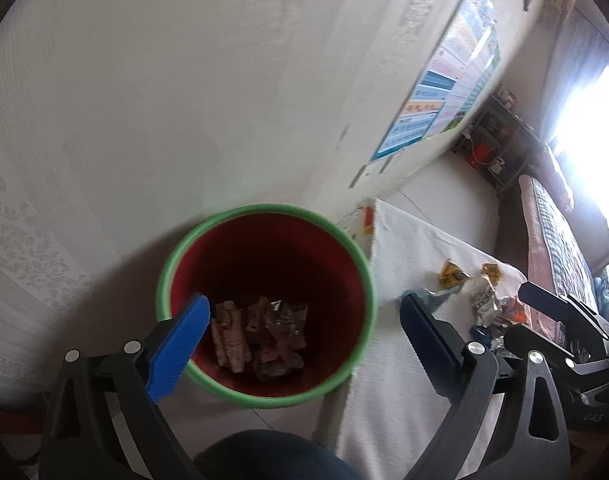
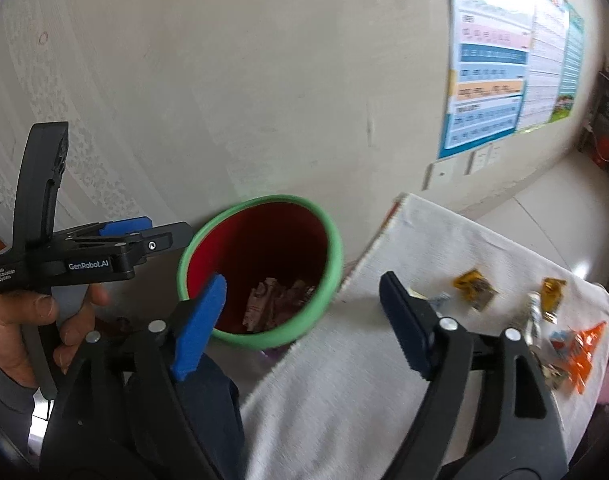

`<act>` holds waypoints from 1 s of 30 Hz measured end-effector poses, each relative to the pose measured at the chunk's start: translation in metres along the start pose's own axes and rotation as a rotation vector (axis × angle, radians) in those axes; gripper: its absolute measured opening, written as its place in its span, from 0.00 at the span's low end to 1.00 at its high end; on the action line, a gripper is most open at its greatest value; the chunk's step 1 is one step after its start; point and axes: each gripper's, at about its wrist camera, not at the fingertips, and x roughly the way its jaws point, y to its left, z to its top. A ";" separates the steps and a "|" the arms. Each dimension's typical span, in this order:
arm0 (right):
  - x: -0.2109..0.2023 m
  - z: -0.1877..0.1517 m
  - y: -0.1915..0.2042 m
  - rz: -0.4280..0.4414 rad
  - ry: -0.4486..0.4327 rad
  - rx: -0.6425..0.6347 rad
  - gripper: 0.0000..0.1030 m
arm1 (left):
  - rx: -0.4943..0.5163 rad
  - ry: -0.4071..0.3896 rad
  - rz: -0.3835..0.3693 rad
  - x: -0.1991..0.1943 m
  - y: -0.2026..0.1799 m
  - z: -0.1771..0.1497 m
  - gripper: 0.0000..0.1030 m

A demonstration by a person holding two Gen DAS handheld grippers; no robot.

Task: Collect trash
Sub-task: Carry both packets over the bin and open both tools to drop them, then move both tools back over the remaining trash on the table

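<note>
- The round bin with a green rim and a red inside stands on the floor by the wall, just beside the left edge of the bench with the white cloth. Crumpled brown paper already lies at its bottom.
- The left gripper hangs over the open bin. Its jaws stand wide apart and nothing is between them.
- The right gripper is close beside it, over the bin's rim and the near edge of the cloth. Its jaws are also wide apart and empty.
- The trash that remains lies on the cloth, to the right of both grippers: two small yellow wrappers, a crumpled silver wrapper and an orange and white packet.
- In my judgement the right gripper is the nearer one to these pieces, because they sit just past its right finger. The left gripper must cross more of the cloth to reach them.
- The next move probably goes to the right, away from the bin, then down to the cloth.
- The pieces are small and flat, so the jaws must come low.
</note>
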 end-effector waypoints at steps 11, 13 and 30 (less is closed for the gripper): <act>-0.068 -0.041 -0.070 -0.120 -0.042 0.108 0.81 | 0.112 0.012 -0.076 0.003 -0.090 -0.015 0.91; -0.079 -0.051 -0.084 -0.145 -0.046 0.131 0.82 | 0.138 0.019 -0.092 0.006 -0.109 -0.020 0.91; -0.127 -0.116 -0.172 -0.278 -0.031 0.284 0.83 | 0.259 0.091 -0.143 0.027 -0.185 -0.043 0.91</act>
